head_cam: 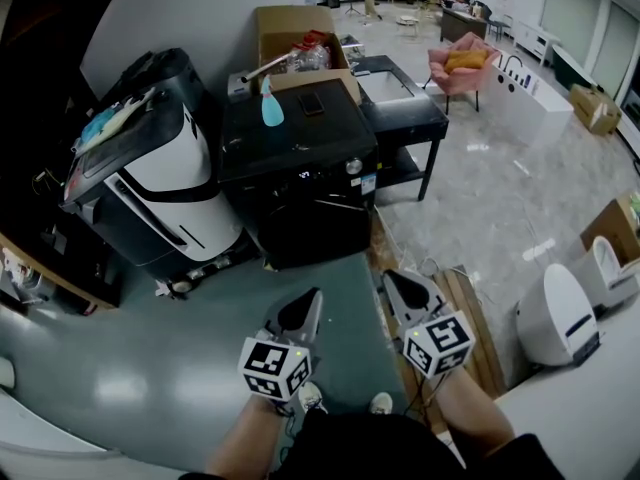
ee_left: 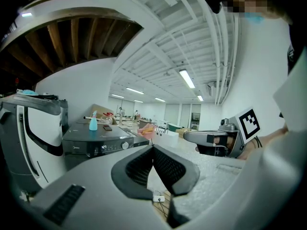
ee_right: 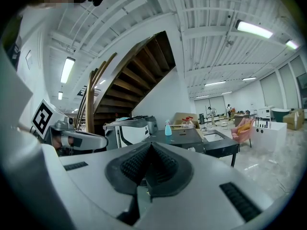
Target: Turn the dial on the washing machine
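Observation:
The black washing machine (head_cam: 300, 158) stands ahead of me on the green floor. Its round silver dial (head_cam: 353, 167) is on the front panel, right of a small lit display. On its lid are a blue spray bottle (head_cam: 271, 103) and a dark phone (head_cam: 312, 103). Both grippers are well short of the machine. My left gripper (head_cam: 312, 294) is shut and empty. The right gripper (head_cam: 392, 278), beside it, is also shut with nothing held. The dial (ee_left: 125, 145) shows in the left gripper view left of the closed jaws, and the dial (ee_right: 192, 148) shows in the right gripper view just right of the jaws.
A white and black appliance (head_cam: 150, 188) stands left of the washer. Behind the washer is an open cardboard box (head_cam: 295, 33), and to its right a black table (head_cam: 405, 108). A white rounded device (head_cam: 555, 313) sits at the right. Cables lie on the wooden strip by my feet.

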A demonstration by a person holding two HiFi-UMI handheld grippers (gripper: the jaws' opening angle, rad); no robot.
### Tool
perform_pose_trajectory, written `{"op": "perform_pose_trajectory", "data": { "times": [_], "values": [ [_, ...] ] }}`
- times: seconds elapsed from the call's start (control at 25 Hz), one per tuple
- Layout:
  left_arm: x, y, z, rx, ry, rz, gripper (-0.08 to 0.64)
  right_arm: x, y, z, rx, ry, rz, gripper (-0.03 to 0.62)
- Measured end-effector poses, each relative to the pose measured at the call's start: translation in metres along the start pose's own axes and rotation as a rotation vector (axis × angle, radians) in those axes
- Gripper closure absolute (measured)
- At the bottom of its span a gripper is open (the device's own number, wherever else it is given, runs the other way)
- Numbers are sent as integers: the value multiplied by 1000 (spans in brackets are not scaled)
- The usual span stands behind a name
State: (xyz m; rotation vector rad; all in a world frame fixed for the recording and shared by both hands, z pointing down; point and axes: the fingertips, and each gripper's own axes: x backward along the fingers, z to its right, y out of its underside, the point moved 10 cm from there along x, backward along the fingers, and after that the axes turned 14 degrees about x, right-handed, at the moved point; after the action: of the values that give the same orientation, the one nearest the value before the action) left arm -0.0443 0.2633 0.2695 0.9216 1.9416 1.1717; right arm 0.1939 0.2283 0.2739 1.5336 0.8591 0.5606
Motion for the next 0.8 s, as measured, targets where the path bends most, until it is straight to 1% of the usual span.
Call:
{"op": "perform_pose_trajectory", "data": {
  "times": [0.28, 0.8],
  "values": [
    [-2, 1, 2, -2, 3, -6, 557, 0, 7, 2, -1, -7, 9, 595],
    [2, -1, 0, -1, 5, -2, 556, -2, 8, -2, -6, -12, 10, 595]
  ]
}}
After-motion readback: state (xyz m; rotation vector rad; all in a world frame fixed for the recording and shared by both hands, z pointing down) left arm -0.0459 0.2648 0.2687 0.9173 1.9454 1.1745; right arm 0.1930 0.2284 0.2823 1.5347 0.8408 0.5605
